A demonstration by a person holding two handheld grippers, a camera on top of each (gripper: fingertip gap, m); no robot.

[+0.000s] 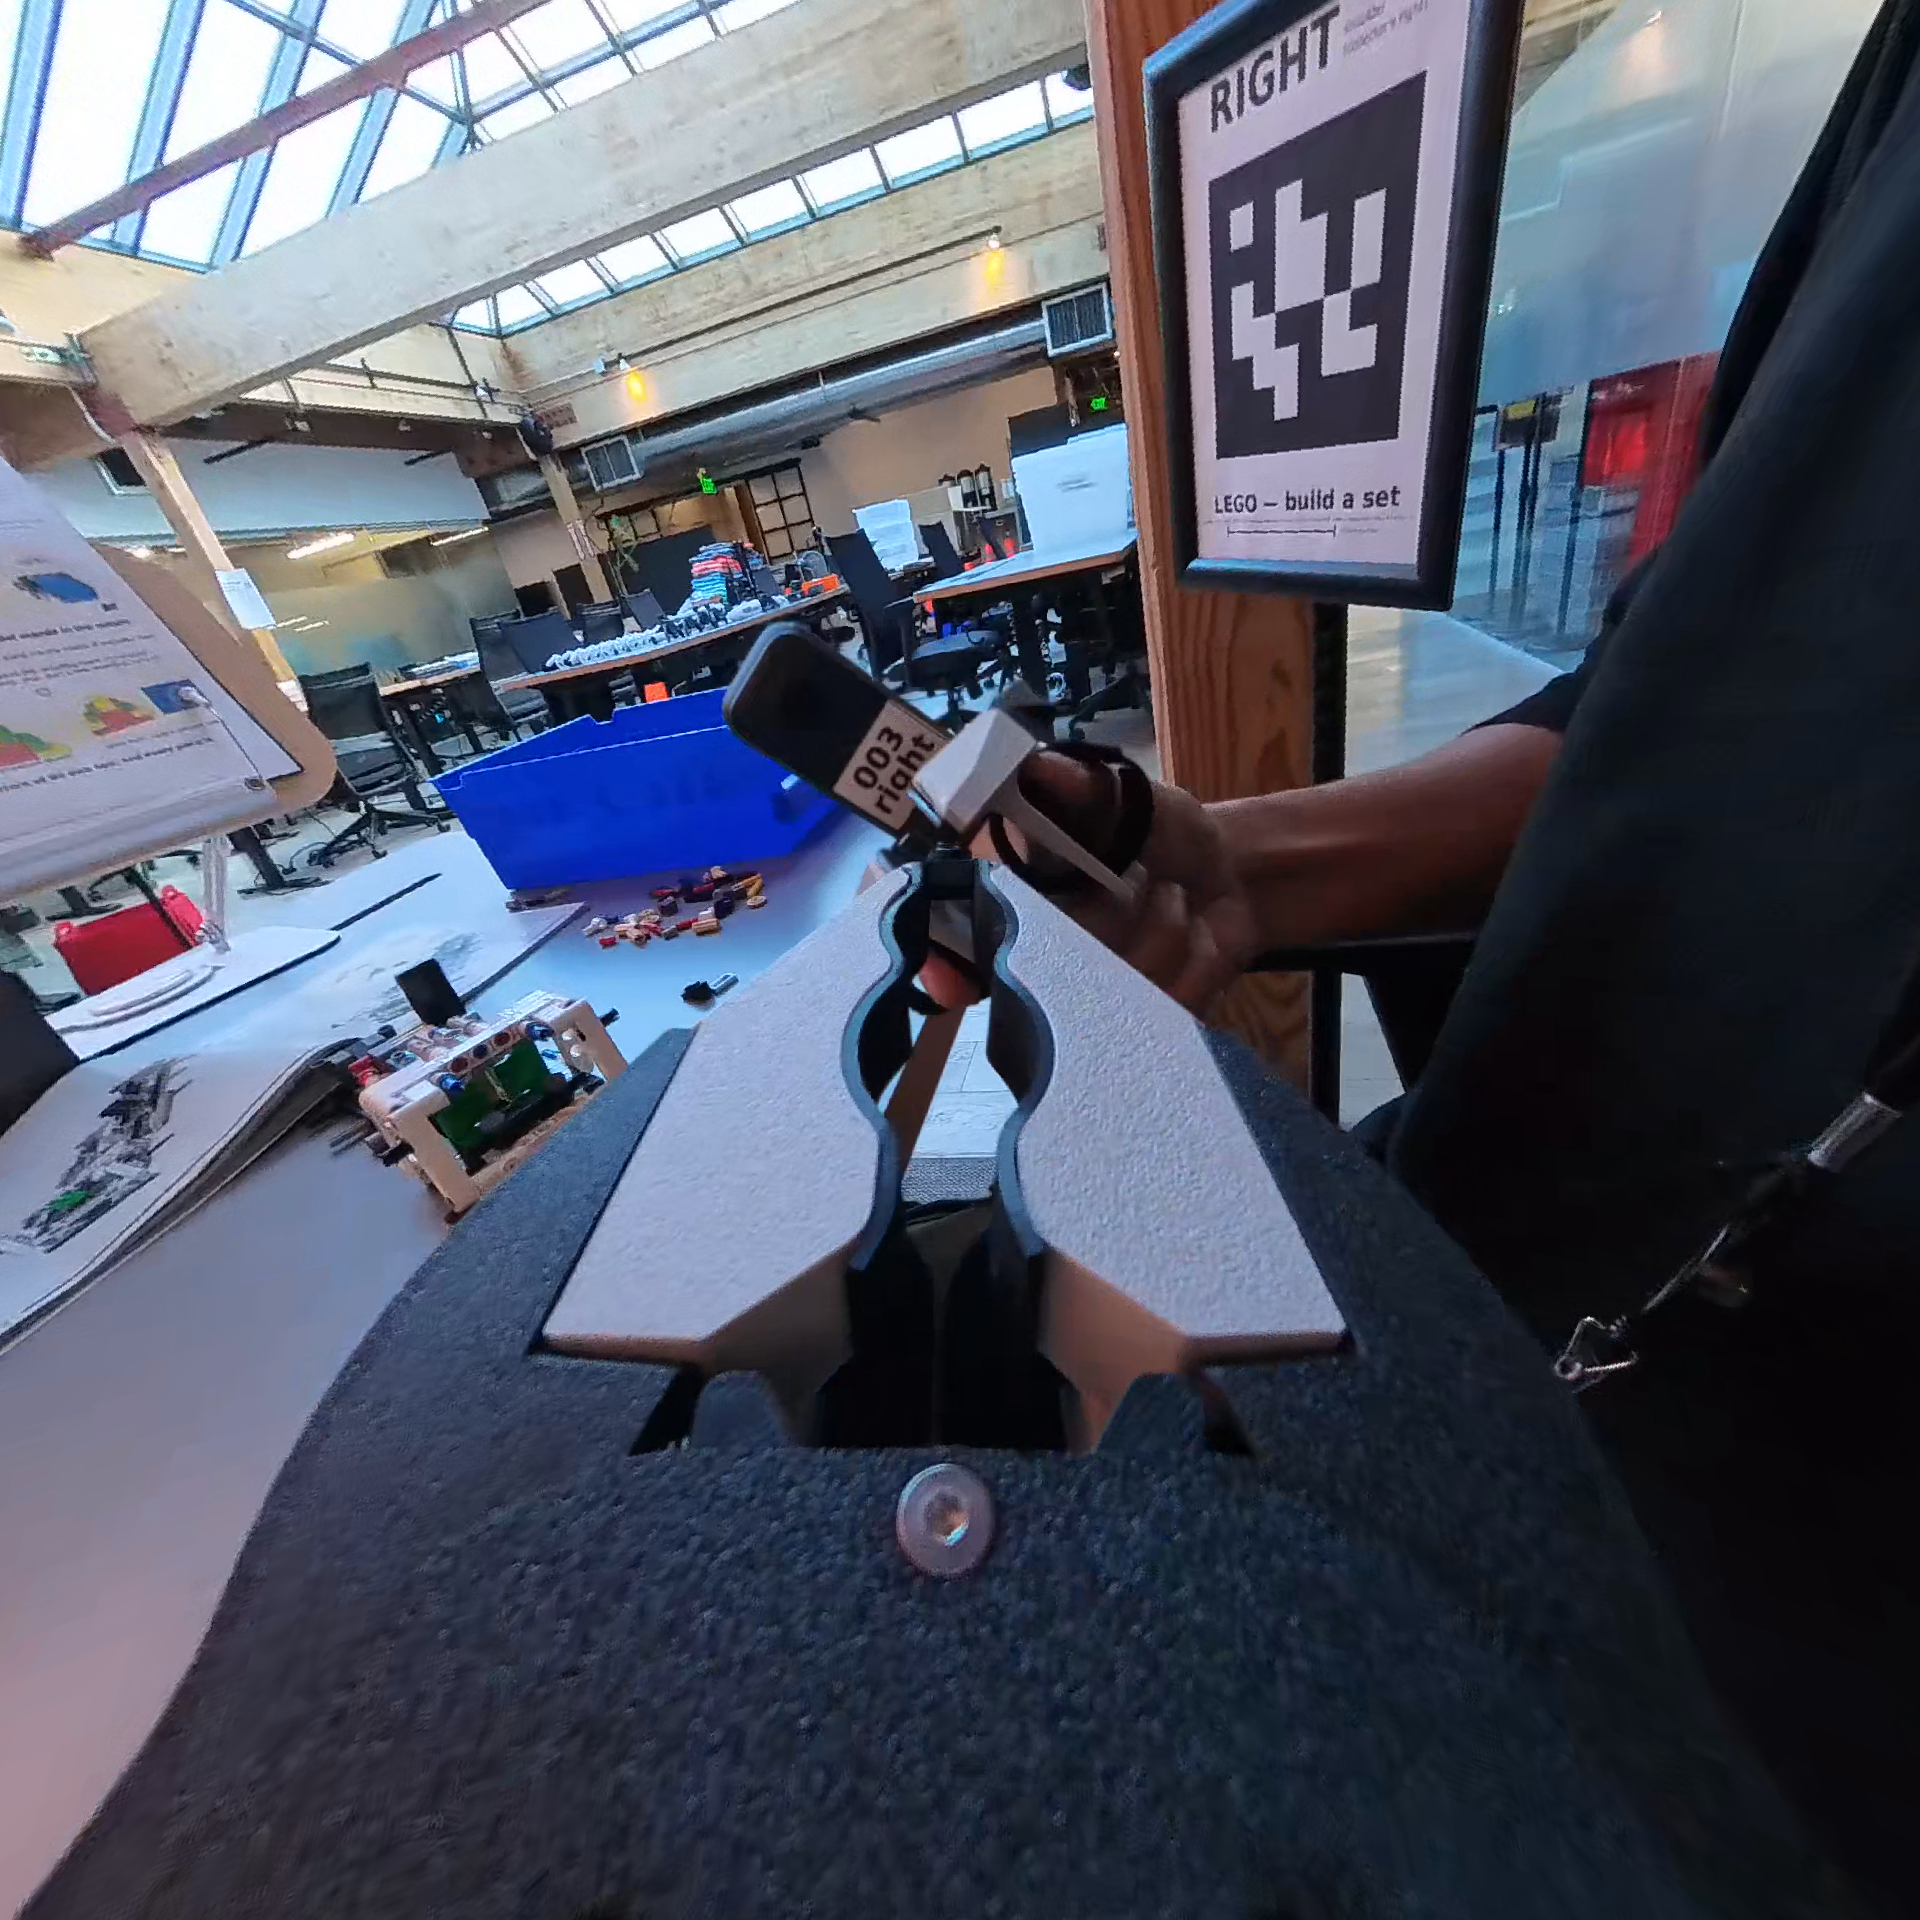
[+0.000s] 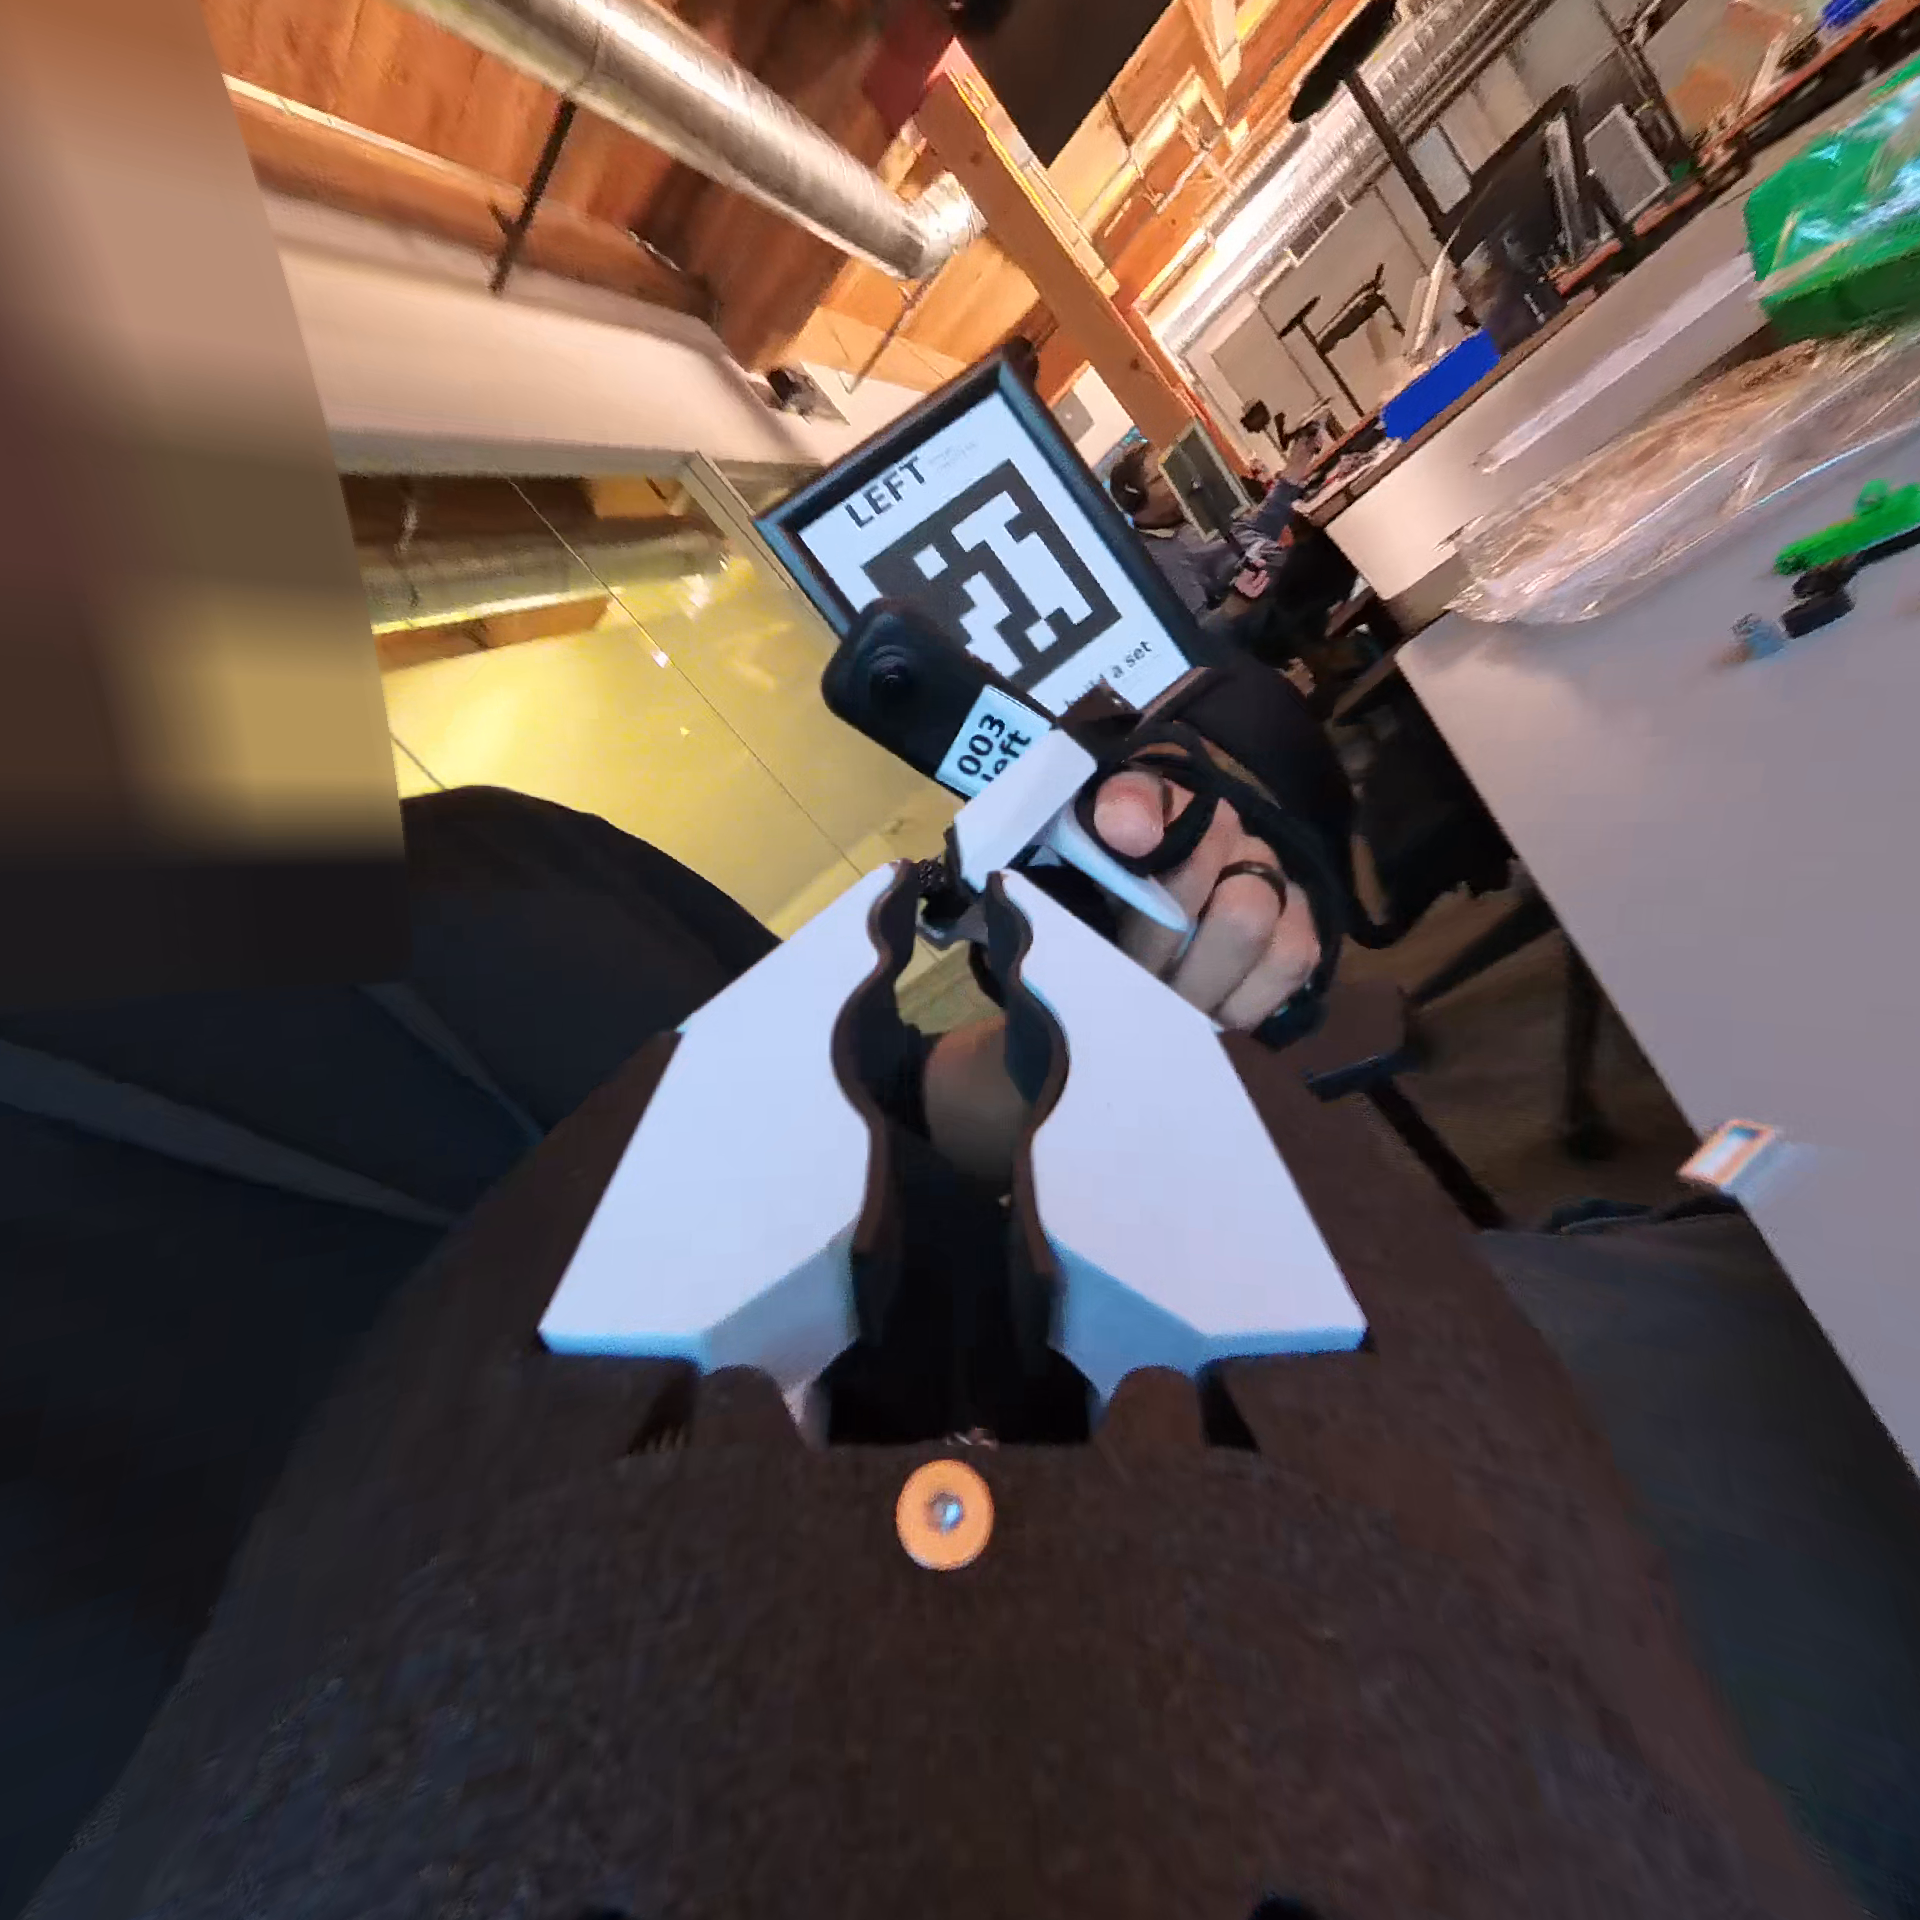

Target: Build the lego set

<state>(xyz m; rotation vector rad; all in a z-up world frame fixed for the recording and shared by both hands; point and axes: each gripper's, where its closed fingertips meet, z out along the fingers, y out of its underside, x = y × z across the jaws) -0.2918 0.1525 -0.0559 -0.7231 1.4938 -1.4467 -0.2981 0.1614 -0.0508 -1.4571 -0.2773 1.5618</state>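
Note:
Both grippers are raised off the table and meet tip to tip. In the left wrist view my left gripper point(image 1: 948, 883) has its jaws nearly together, with a small black piece point(image 1: 945, 864) between the tips. The right gripper's camera point(image 1: 831, 743) and the hand holding it point(image 1: 1164, 894) are just beyond. In the right wrist view my right gripper point(image 2: 943, 888) is closed on a small black knobbly piece point(image 2: 928, 881) with a grey stub. The left gripper's camera point(image 2: 914, 696) and hand point(image 2: 1226, 914) face it. A partly built tan and green model point(image 1: 488, 1081) stands on the table, lower left.
A blue bin point(image 1: 634, 790) and several loose bricks point(image 1: 686, 904) lie on the grey table point(image 1: 187, 1403). An open instruction booklet point(image 1: 125, 1143) and a sheet on a stand point(image 1: 104, 675) are at left. A framed marker sign point(image 1: 1320, 301) hangs on a wooden post. Green parts point(image 2: 1839, 540) lie on the table at right. Only a small space, under 4 cm, lies between the two pairs of fingers.

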